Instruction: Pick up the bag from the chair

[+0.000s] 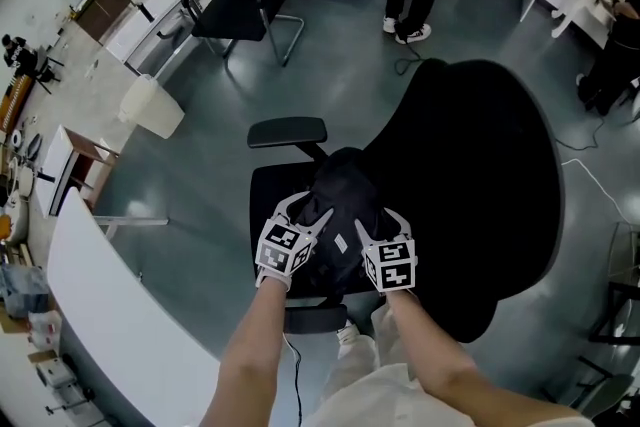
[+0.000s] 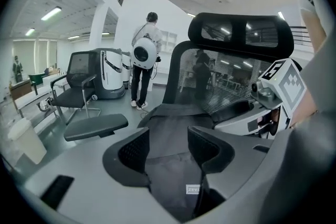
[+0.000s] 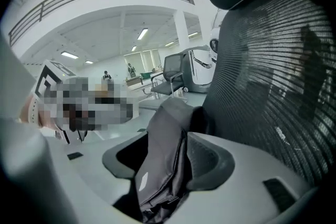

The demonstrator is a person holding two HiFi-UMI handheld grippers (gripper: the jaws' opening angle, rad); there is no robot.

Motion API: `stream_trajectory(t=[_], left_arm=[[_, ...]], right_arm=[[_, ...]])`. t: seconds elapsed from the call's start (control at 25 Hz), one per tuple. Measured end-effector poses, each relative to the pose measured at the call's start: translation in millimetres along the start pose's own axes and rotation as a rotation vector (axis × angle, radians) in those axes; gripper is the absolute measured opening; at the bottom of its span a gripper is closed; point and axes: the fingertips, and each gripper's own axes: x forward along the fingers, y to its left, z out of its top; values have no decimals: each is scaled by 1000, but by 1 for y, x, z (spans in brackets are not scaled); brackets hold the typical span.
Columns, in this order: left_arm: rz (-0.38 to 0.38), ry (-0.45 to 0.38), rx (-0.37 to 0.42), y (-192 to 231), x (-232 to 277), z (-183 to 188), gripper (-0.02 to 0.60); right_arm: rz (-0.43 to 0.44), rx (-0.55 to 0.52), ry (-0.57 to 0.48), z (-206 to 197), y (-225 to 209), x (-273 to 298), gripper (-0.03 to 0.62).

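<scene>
On the black mesh chair (image 1: 480, 195), the soft black cloth bag (image 1: 345, 180) lies unlifted; my left gripper (image 1: 308, 213) and right gripper (image 1: 380, 223) stand open around it.

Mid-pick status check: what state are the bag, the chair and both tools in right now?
bag: slumped on the chair seat, not lifted, its fabric between the jaws of both tools.
chair: upright, bag on its seat.
left tool: jaws apart, bag fabric between them, not pinched.
right tool: jaws apart, bag's edge between them, not clamped.
</scene>
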Motion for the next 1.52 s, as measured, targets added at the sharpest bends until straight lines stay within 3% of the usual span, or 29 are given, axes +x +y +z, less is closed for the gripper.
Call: stream_trajectory(t=[0.44,0.8,1.04,1.16,1.36,1.52], left_arm=[[-26,93,122,25,45,11,249],[-37,194,172,37,74,4,273],[-121,277,258,34,95,-12,276],[-146,292,244,34,100,-13,275],[-174,296,199,29,101,-17,232],[-169,305,223,22,97,-21,189]], right_arm=[[-76,46,-16,0,-7,-3,239],[-74,53,24,-1,-11,9,242],[-81,62,73,-9,-12,24,242],[-69,90,86,-12,-15,29,239],[-74,103,93,-15,-23,27,87],[-64,69,84,-18,-19,21,57]])
